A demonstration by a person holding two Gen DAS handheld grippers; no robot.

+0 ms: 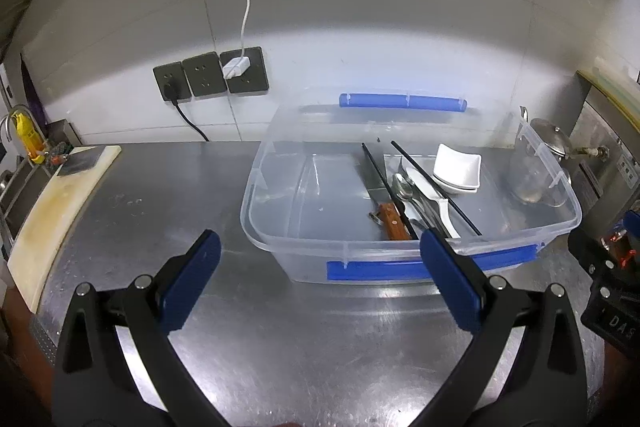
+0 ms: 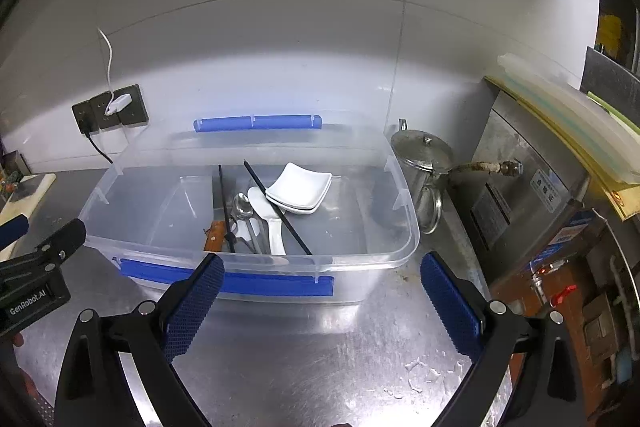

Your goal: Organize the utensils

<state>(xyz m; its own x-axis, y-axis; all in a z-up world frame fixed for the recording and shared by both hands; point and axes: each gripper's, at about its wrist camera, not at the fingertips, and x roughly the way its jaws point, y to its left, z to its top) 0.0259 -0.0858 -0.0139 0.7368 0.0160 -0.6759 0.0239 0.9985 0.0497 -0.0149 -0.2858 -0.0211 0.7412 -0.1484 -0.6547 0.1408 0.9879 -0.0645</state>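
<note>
Left wrist view: steel tabletop (image 1: 168, 195) lies bare left of the clear bin (image 1: 280, 247), which sits near the wall. Utensils (image 1: 416, 199) and white dishes (image 1: 458, 167) lie inside, right of center. Left claw (image 1: 320, 259) and right claw (image 2: 322, 277) gape wide, empty, before its near rim.

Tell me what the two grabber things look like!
Each hand-held gripper, left and right, has shiny black plastic arms with round silver bolts. The fingers wear blue bumpy rubber pads. White "GenRobot.AI" lettering marks the left one's black body.
</note>
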